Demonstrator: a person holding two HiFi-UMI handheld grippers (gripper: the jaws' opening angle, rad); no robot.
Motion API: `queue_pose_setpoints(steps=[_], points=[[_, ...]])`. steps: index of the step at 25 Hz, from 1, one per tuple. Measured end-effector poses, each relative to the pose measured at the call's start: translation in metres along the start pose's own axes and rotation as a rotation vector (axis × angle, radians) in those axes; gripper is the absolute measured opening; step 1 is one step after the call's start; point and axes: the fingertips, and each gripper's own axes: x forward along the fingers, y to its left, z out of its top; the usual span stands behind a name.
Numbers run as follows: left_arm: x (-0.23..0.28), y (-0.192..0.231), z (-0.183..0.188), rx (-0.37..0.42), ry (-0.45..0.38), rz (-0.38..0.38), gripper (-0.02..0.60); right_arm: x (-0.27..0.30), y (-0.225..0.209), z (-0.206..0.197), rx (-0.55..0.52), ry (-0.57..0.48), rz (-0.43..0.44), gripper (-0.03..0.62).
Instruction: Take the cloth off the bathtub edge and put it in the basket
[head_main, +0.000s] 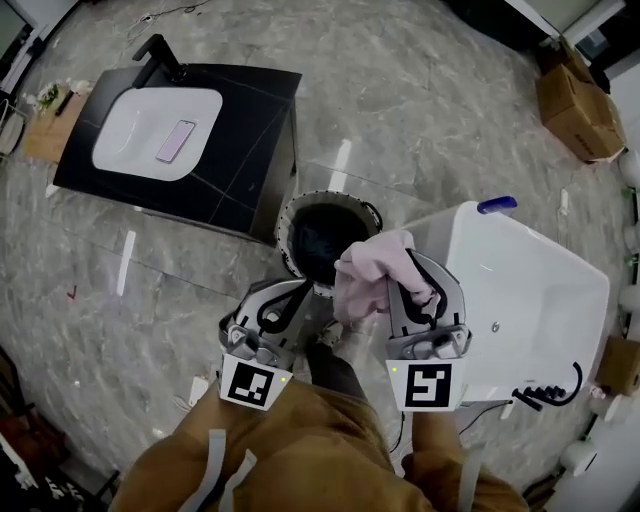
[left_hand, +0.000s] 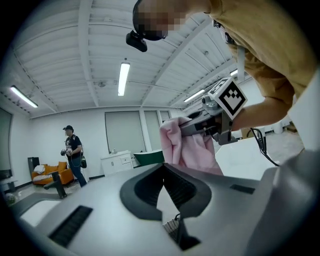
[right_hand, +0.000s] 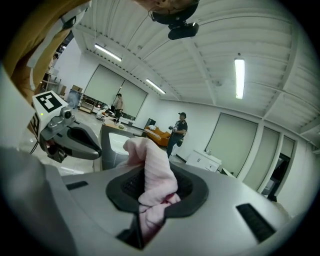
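The cloth (head_main: 368, 272) is off the bathtub (head_main: 520, 290) and up in the air, a pink bunch pinched in the right gripper (right_hand: 150, 172), whose jaws are closed narrowly on a thick fold with more fabric wadded down between the pads. In the head view it hangs over the near right rim of the basket (head_main: 285, 228), between basket and bathtub, not squarely above the dark opening. The left gripper (left_hand: 163, 169) is alongside, its jaws tip to tip with nothing in them, close to the basket's near side. The main risk is a release from here: the cloth would likely drape on the rim or slide to the floor beside the bathtub. The wad packed between the pads could also cling when the jaws part. The left gripper, being so close, could nudge the basket.
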Motion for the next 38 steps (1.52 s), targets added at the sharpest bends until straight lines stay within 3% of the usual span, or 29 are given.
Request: queue_pose_setpoints(steps=[8, 25, 32, 38], points=[[0.026, 0.003, -0.094, -0.06, 0.065, 0.034, 0.008, 0.064, 0.054, -0.098, 0.026, 0.056, 0.092, 0.078], [0.076, -0.037, -0.311, -0.1, 0.141, 0.021, 0.006, 0.16, 0.148, -0.313, 0.091, 0.06, 0.109, 0.08], [0.083, -0.061, -0.401, -0.089, 0.155, -0.016, 0.006, 0.197, 0.201, -0.419, 0.102, 0.127, 0.146, 0.087], [0.088, -0.076, -0.446, -0.094, 0.135, -0.066, 0.006, 0.217, 0.234, -0.497, 0.108, 0.243, 0.215, 0.103]])
